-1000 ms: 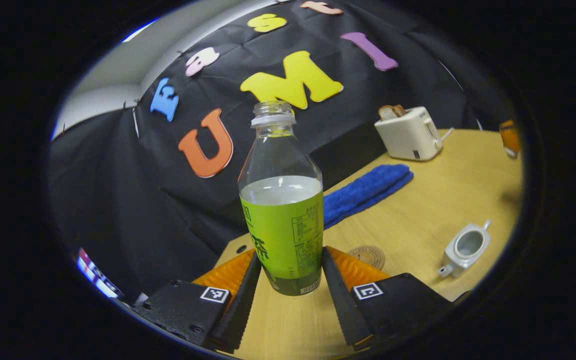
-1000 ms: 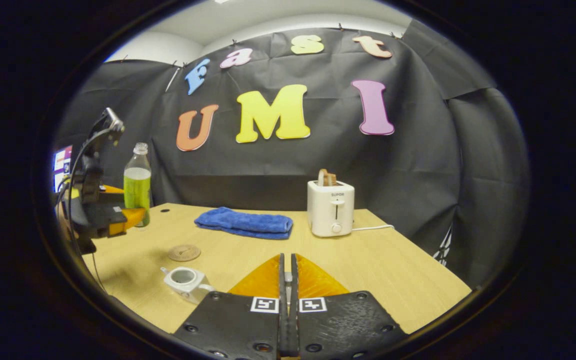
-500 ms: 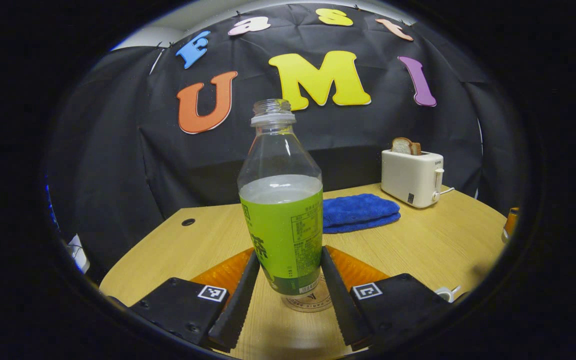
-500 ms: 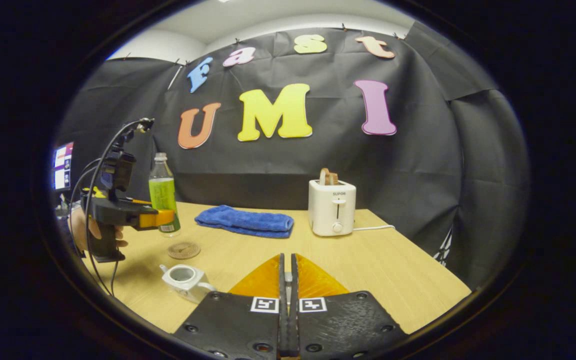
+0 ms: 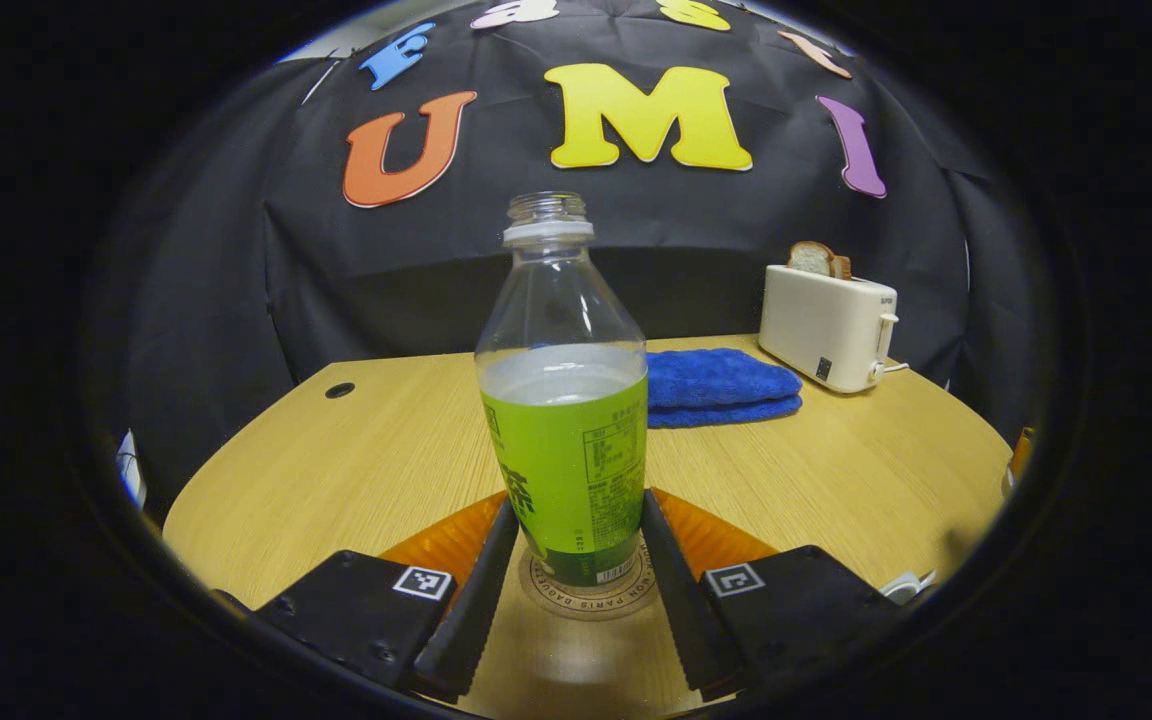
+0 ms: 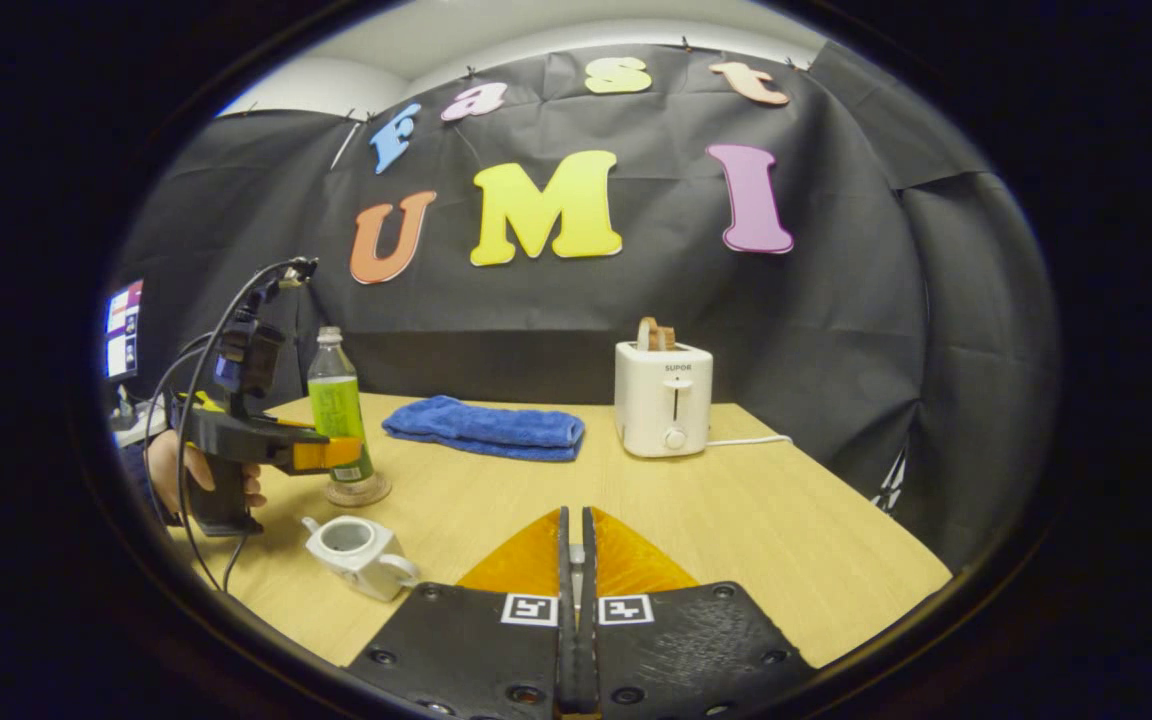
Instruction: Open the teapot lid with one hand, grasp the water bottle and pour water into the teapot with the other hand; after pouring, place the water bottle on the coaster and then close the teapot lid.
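Observation:
A clear water bottle (image 5: 564, 440) with a green label and no cap stands upright, its base on the round coaster (image 5: 586, 605). My left gripper (image 5: 576, 505) is shut on the bottle's lower body, one finger on each side. The right gripper view shows the same bottle (image 6: 336, 410), coaster (image 6: 356, 492) and left gripper (image 6: 336, 455) at the table's left. In front of them sits the white teapot (image 6: 356, 545), open, without a lid. My right gripper (image 6: 576, 520) hangs above the table's near side, shut on a thin pale sliver, the teapot lid.
A folded blue towel (image 6: 484, 428) lies at the back of the wooden table (image 6: 756, 540). Right of it is a white toaster (image 6: 663, 400) holding bread, its cord trailing right. A person's hand (image 6: 171, 470) holds the left gripper's handle. A cable hole (image 5: 340, 390) sits back left.
My left gripper swung the bottle level, carried it toward the coaster and lowered it until its base met the coaster. The right gripper stayed shut and hardly moved.

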### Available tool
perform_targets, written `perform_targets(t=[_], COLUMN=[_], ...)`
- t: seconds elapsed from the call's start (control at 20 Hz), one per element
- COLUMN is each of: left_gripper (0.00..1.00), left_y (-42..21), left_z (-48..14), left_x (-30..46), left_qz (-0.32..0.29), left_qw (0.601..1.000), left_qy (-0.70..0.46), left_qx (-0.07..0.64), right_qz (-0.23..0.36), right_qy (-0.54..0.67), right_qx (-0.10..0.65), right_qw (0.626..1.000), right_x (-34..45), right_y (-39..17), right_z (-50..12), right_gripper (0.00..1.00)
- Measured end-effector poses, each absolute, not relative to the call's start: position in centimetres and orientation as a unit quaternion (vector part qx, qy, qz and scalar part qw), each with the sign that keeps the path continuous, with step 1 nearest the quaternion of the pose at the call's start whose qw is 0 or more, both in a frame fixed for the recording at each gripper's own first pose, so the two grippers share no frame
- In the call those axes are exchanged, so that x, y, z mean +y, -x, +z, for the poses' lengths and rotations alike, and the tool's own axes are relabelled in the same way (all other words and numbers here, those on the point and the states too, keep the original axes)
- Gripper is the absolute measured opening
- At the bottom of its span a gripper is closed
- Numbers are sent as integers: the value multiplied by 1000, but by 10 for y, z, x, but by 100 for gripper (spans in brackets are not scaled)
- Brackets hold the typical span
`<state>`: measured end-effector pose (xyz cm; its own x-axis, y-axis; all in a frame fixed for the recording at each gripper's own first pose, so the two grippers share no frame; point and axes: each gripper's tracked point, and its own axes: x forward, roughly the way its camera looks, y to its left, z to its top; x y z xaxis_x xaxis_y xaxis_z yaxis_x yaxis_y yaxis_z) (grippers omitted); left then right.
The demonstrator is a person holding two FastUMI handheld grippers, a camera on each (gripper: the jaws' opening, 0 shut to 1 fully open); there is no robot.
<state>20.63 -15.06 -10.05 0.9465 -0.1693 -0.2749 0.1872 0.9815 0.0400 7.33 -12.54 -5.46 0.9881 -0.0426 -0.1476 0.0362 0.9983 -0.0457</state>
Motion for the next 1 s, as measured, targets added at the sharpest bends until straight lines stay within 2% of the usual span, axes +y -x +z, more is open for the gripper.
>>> perform_targets(t=[0.3,0.5,0.6,0.85,1.0], left_gripper=[80,86,92,95,94], left_y=[-195,-179,-174,-178,-181], left_z=[-103,-82,-72,-92,-93], left_x=[-157,-157,-155,-156,-156], left_qz=[-98,-103,-106,-108,-108], left_qw=[984,988,988,985,987], left_qy=[-61,-68,-76,-76,-60], left_qx=[135,97,79,110,106], right_qz=[-17,-14,-13,-8,-3], right_qy=[31,42,47,56,64], right_qx=[76,75,74,63,57], right_qw=[996,996,996,996,996], right_x=[-115,-108,-103,-91,-88], right_y=[-74,-69,-67,-61,-58], right_z=[-56,-56,-54,-46,-43], right_gripper=[0,0,0,0,0])
